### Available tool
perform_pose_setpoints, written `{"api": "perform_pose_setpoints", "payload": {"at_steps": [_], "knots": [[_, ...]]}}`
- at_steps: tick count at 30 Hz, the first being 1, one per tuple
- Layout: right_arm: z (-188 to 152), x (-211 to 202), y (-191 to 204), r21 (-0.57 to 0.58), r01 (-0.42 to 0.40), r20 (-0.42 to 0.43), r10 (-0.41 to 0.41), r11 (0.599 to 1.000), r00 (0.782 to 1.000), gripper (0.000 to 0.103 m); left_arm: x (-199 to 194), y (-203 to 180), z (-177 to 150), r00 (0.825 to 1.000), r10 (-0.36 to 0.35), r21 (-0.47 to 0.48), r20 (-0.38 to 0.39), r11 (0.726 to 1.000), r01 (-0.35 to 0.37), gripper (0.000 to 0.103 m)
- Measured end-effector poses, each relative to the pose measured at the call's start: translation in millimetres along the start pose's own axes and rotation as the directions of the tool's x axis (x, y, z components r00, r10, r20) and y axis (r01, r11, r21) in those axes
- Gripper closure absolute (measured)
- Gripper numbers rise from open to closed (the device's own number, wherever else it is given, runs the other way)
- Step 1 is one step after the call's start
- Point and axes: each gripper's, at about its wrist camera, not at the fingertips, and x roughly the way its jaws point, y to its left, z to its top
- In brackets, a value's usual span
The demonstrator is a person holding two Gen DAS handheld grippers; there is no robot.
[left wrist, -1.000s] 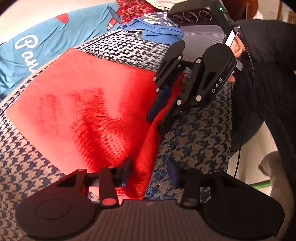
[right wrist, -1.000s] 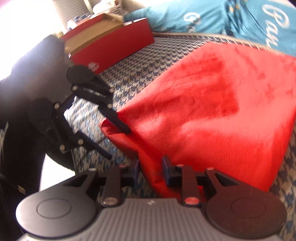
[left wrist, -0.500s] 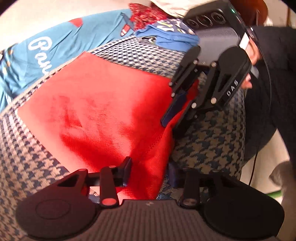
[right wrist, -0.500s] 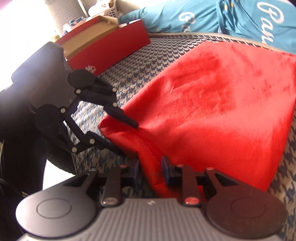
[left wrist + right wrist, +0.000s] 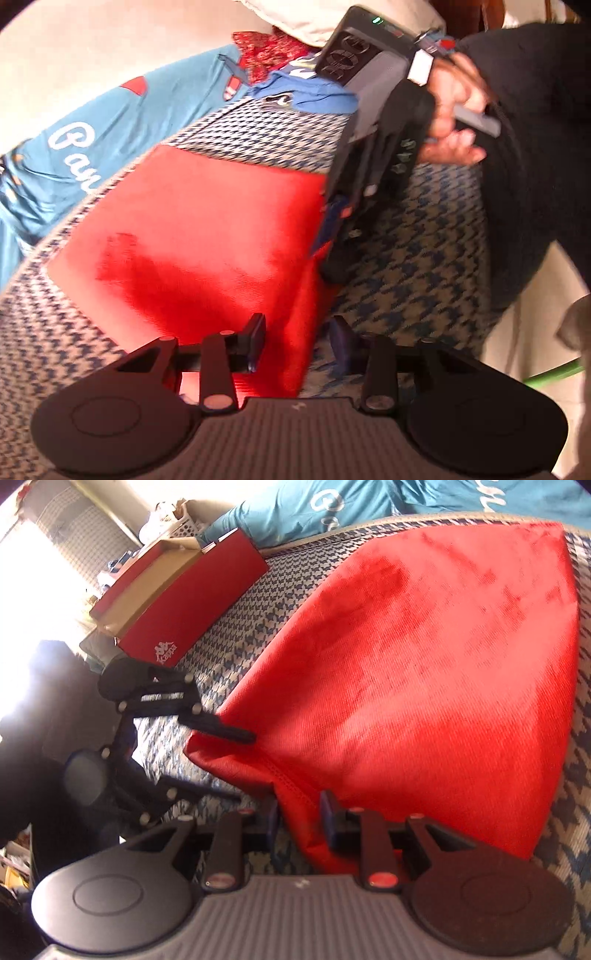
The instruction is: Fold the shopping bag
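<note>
A red shopping bag (image 5: 207,229) lies flat on a houndstooth cushion (image 5: 424,240). My left gripper (image 5: 297,341) straddles the bag's near edge, and a gap shows beside the right pad. In the right wrist view the bag (image 5: 424,664) spreads up and to the right. My right gripper (image 5: 299,818) has the bag's stitched hem standing between its fingers, and its jaws are closing. From there the left gripper (image 5: 245,767) shows at the bag's left corner, one finger above the fabric and one below. The right gripper (image 5: 325,258) is blurred at the bag's right edge, held by a hand (image 5: 454,110).
A red shoe box (image 5: 177,602) sits at the cushion's (image 5: 240,627) far left edge, with a white basket (image 5: 177,520) behind it. Teal fabric with white lettering (image 5: 74,147) and blue clothing (image 5: 314,96) lie beyond the bag. A dark sleeve (image 5: 535,147) fills the right.
The right gripper has rolled and shifted a little along the bag's edge, and its jaws have narrowed. The left gripper's jaws have narrowed slightly. The bag lies as before.
</note>
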Motion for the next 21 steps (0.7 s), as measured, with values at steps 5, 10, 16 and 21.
{"api": "perform_pose_setpoints", "payload": {"at_steps": [5, 10, 16, 21], "knots": [[-0.4, -0.3, 3.5, -0.02, 0.009, -0.002, -0.009, 1.0, 1.0, 0.081, 9.9, 13.0, -3.9, 0.999, -0.04, -0.068, -0.023, 0.997, 0.039, 0.068], [-4.2, -4.1, 26.0, -0.192, 0.074, 0.017, -0.072, 0.979, 0.997, 0.07, 11.8, 37.5, -10.0, 0.995, -0.104, -0.285, 0.005, 0.953, 0.101, 0.07], [-21.6, -8.8, 61.8, -0.46, 0.189, 0.086, -0.169, 0.868, 0.982, 0.039, 14.2, 54.7, -14.2, 0.989, -0.144, -0.455, 0.021, 0.88, 0.138, 0.071], [-25.7, 2.8, 71.4, -0.518, 0.273, 0.124, -0.245, 0.81, 0.962, 0.066, 15.6, 68.2, -16.6, 0.981, -0.194, -0.536, 0.024, 0.826, 0.177, 0.071]]}}
